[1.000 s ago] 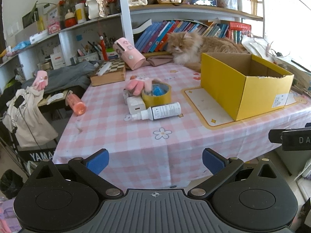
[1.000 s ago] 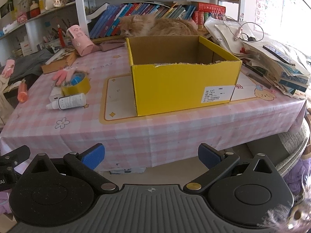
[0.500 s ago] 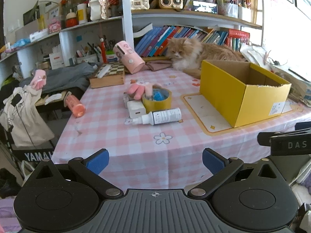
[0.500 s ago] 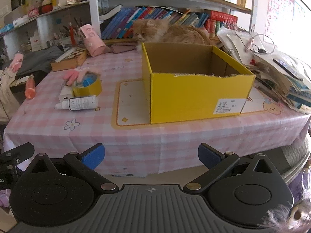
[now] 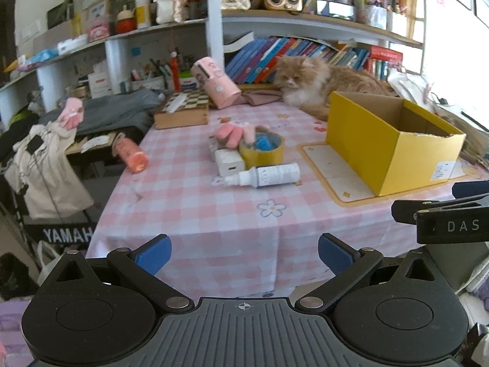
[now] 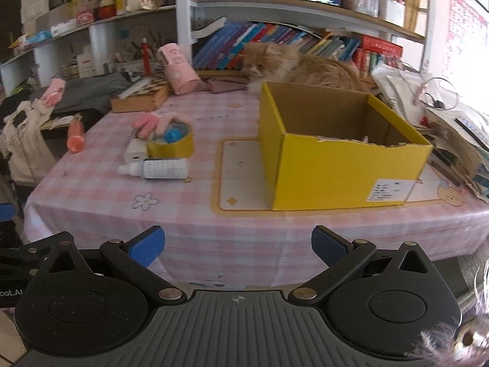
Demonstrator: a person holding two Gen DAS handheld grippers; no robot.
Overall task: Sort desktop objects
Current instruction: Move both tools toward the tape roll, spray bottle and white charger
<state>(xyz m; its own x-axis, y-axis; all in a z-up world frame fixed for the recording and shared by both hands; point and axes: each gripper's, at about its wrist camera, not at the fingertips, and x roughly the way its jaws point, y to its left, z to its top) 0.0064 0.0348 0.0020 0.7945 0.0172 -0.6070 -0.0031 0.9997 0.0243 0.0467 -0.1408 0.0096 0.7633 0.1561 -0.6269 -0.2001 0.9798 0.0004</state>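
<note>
Bottle (image 5: pixel 269 176) before tape roll (image 5: pixel 262 150), box (image 5: pixel 394 143) right, cat (image 5: pixel 321 81) behind

White bookshelves (image 5: pixel 214 30), pink checked tablecloth (image 5: pixel 189 202), bright daylight at right

At the tabletop's far edge you had an orange cat (image 5: pixel 308 81) lying beside the books (image 5: pixel 266 53); a chessboard box (image 5: pixel 183 110) sat at the far left corner; grey cloth (image 5: pixel 107 113) lay beyond it.

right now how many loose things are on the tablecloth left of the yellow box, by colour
white: 2 (dropper bottle, small white box)
yellow: 1 (tape roll)
blue: 1 (object inside the roll)
pink: 1 (glove)
orange: 1 (tube at the table edge)
total: 6
</note>
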